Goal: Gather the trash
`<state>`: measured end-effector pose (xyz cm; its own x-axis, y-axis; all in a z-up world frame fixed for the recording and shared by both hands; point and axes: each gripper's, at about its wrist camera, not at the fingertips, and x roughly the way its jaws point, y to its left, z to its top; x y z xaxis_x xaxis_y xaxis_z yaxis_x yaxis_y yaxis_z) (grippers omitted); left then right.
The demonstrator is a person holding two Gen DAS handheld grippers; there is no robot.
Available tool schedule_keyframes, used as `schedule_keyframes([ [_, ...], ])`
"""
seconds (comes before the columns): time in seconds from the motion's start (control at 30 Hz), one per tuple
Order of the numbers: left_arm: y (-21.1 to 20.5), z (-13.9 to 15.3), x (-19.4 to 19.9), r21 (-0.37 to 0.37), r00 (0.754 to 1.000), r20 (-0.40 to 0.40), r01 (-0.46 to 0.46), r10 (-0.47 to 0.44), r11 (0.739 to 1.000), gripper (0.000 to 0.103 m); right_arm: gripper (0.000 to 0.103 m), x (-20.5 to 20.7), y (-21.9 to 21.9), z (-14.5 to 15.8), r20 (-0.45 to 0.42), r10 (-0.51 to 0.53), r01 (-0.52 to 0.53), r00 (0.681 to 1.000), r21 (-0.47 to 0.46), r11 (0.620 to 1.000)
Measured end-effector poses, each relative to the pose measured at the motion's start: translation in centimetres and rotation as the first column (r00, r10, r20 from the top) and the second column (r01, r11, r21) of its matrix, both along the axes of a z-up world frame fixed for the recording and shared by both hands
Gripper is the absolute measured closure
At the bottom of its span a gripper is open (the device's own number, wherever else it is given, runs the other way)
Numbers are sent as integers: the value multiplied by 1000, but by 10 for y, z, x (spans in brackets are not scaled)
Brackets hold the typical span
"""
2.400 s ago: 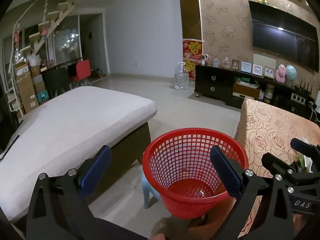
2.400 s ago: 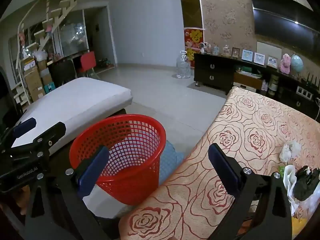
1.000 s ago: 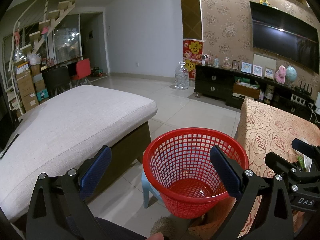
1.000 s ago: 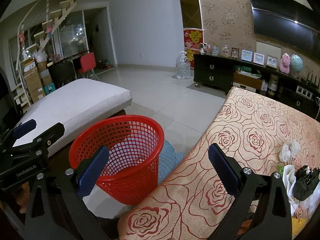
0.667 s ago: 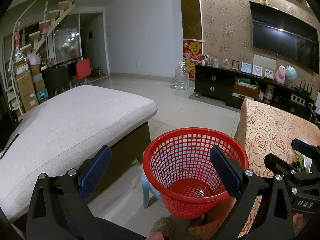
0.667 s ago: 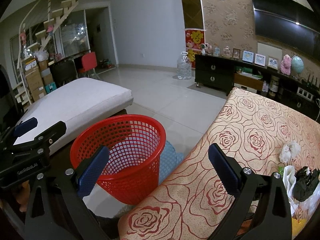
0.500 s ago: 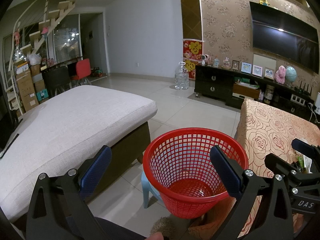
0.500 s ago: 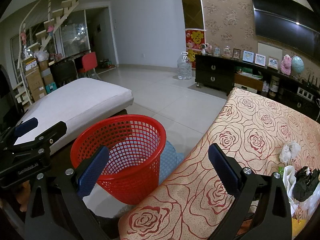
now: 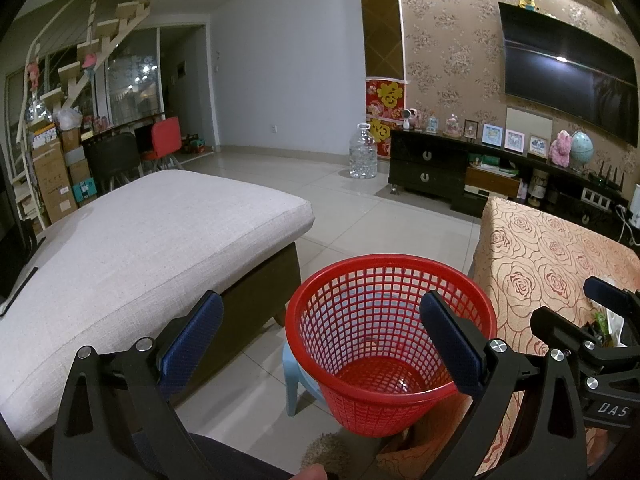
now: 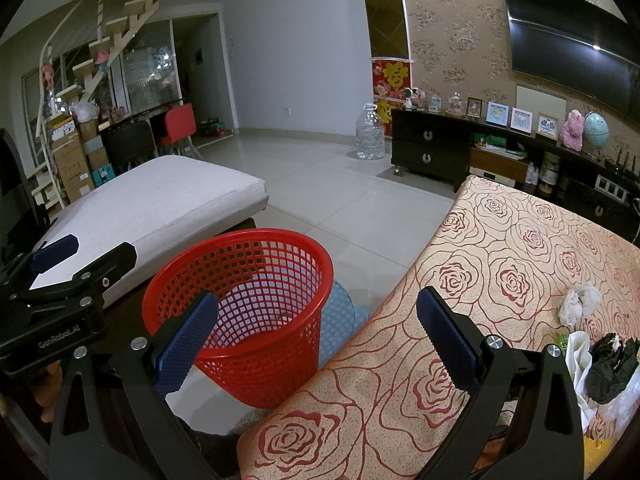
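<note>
Showing trash (image 10: 600, 356), right view only

red basket (image 9: 390, 332) mouth unobstructed, trash pile (image 10: 596, 356) reachable

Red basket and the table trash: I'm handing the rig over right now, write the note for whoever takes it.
Left tongs: open, empty, held over the red basket.
Right tongs: open, empty, above the near edge of the rose-patterned table.
The basket stands on a pale blue stool between the grey cushion and the table, and looks empty.
Trash sits at the table's right side: a crumpled white tissue, a crumpled black piece on white paper or plastic.
Done: nothing collected.
Left: pick up each piece and drop it in the basket.
</note>
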<state>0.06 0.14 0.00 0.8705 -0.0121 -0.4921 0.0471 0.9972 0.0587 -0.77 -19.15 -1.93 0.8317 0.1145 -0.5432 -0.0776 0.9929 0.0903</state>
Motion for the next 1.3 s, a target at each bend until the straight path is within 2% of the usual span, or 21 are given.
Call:
schedule_keyframes([
  [1.3, 0, 0, 0, 4, 1000, 0, 0, 0, 1000, 8, 7, -8, -4, 4, 5, -16, 16, 1000, 3, 1000],
])
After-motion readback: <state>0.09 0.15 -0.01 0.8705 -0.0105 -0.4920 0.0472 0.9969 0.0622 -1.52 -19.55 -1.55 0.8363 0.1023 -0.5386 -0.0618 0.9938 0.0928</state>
